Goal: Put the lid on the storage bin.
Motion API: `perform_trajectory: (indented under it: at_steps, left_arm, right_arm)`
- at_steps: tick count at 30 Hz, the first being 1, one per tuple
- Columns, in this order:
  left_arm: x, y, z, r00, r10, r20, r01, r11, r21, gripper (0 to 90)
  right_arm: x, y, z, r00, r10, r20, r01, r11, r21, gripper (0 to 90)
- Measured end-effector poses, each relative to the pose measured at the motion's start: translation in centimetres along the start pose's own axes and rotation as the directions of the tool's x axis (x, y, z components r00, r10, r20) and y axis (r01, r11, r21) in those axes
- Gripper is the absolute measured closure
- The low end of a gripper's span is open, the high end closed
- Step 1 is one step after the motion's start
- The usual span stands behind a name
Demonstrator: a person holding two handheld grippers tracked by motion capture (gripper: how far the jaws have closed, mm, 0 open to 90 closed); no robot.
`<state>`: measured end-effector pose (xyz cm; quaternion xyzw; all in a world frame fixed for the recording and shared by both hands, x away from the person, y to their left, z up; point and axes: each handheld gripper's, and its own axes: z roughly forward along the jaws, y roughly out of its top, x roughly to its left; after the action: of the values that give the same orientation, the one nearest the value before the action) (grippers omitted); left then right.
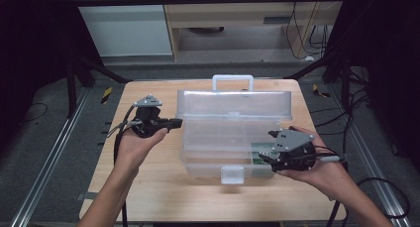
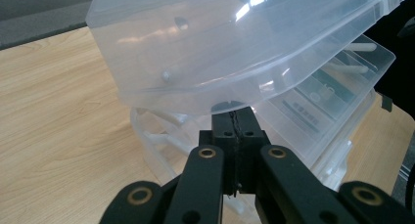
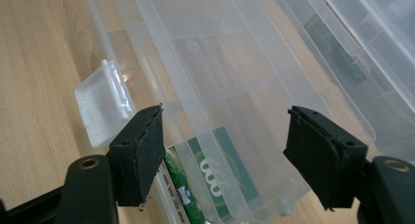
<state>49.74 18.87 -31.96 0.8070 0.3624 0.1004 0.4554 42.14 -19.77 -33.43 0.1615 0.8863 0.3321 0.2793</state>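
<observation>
1. Right gripper (image 1: 267, 155), at 4 o'clock: jaws spread wide over the box's (image 1: 233, 133) near right corner, above a green packet (image 3: 215, 177).
2. Left gripper (image 1: 179, 122), at 9 o'clock: jaws pressed together against the box's left end, under the lid (image 2: 205, 48).
3. Box, table (image 1: 148, 192) centre: lid raised. Step judged: steadying and reaching in; next, lower right jaws around the packet.

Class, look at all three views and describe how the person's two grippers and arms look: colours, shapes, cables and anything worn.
Both the left gripper and the right gripper are black, each topped by a grey three-cornered plate. A dark cable trails from each. Close up, the black jaws are blocky with rough-edged pads, carried on black link arms with brass-coloured rivets. The forearms are bare; no sleeves, gloves or watch show.
</observation>
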Motion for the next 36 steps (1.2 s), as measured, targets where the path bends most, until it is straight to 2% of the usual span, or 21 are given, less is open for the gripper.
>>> perform_trajectory:
  at_steps: [9,13,24,31,36]
  left_arm:
    - [-0.4,-0.3,0.1,1.0,0.009,0.0,-0.009,1.0,0.003,90.0]
    - [-0.5,-0.5,0.1,0.9999,0.014,0.0,-0.014,0.9999,0.005,89.9]
    - [-0.7,-1.3,0.2,0.9997,0.025,0.0,-0.025,0.9997,0.003,89.9]
    - [-0.9,-1.9,0.2,0.9993,0.038,0.0,-0.038,0.9993,0.009,89.9]
    - [-1.1,-2.4,0.1,0.9991,0.042,-0.003,-0.042,0.9991,0.011,89.9]
  right_arm:
    - [0.0,-0.7,-1.1,0.9982,0.059,0.008,-0.059,0.998,-0.011,29.3]
    - [-0.1,-1.2,-1.9,0.996,0.088,0.018,-0.087,0.996,-0.026,33.2]
    - [-0.2,-2.3,-3.5,0.9858,0.145,0.085,-0.141,0.989,-0.047,38.8]
    - [-0.2,-3.3,-4.8,0.9722,0.176,0.155,-0.166,0.984,-0.071,43.3]
    - [-0.3,-4.1,-5.5,0.9611,0.196,0.194,-0.187,0.98,-0.065,44.8]
